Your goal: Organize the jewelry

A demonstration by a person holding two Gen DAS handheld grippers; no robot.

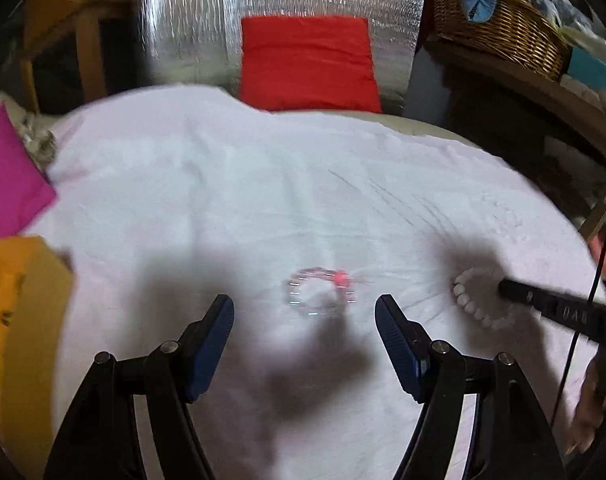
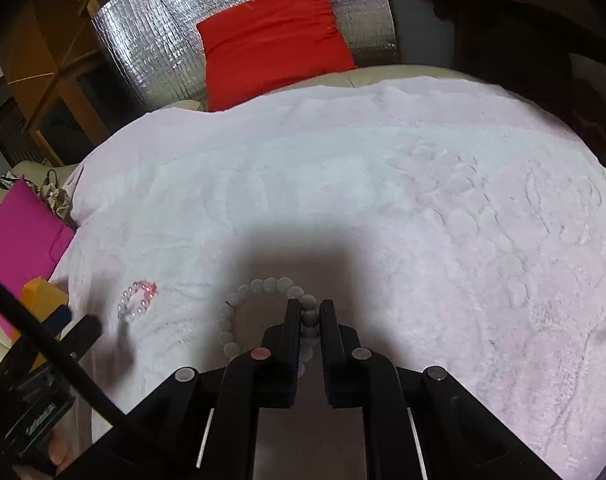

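Observation:
A clear-bead bracelet with one pink bead (image 1: 321, 292) lies on the white towel (image 1: 223, 184), just ahead of my open, empty left gripper (image 1: 305, 310). It also shows in the right wrist view (image 2: 138, 300). A white pearl-bead bracelet (image 2: 263, 312) lies on the towel (image 2: 423, 200); my right gripper (image 2: 310, 312) is closed on its right side, beads between the fingers. In the left wrist view the pearl bracelet (image 1: 473, 300) sits at the tip of the right gripper (image 1: 507, 290).
A red cushion (image 1: 309, 62) leans on a silver foil panel at the back. A magenta cushion (image 1: 11, 176) and an orange box (image 1: 19, 312) lie at the left. A wicker basket (image 1: 499, 28) sits on a shelf at the right.

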